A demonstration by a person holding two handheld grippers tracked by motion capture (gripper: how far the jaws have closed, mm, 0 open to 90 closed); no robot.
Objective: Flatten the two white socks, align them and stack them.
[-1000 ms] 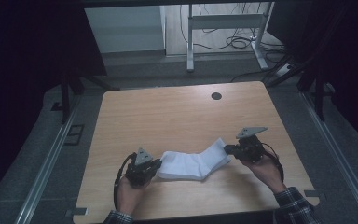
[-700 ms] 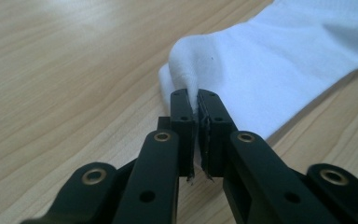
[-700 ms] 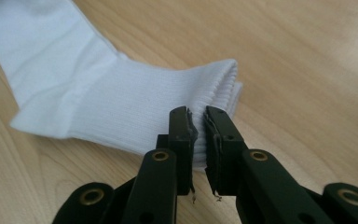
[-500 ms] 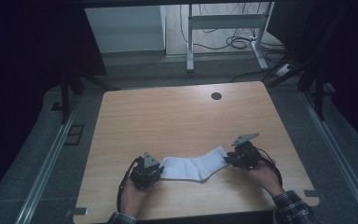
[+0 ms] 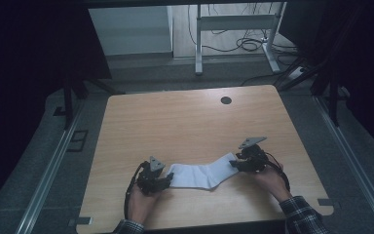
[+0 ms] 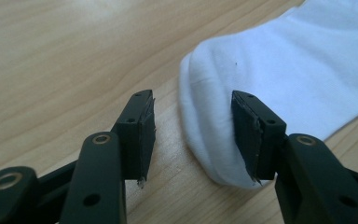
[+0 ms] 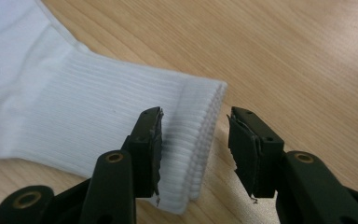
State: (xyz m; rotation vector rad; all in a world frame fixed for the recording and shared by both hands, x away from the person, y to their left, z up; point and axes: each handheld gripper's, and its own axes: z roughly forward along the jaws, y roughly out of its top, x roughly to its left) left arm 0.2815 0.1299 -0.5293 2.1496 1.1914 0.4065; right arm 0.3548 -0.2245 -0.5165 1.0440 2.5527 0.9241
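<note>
sock laid flat on table, both grippers letting go

wooden table [image 5: 185,122] bears white sock [image 5: 199,174] stretched flat near the front edge; left gripper [image 6: 193,135] at toe, right gripper [image 7: 195,149] at cuff, jaws just opening, part-open, pads off the cloth

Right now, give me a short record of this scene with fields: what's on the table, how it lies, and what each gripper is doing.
item: white sock
placement: flat on the wooden table, near the person's edge
left gripper: at the toe end, jaws just opened, pads off the fabric
right gripper: at the ribbed cuff, jaws just opened, cuff edge between them, not pinched
held: nothing
</note>
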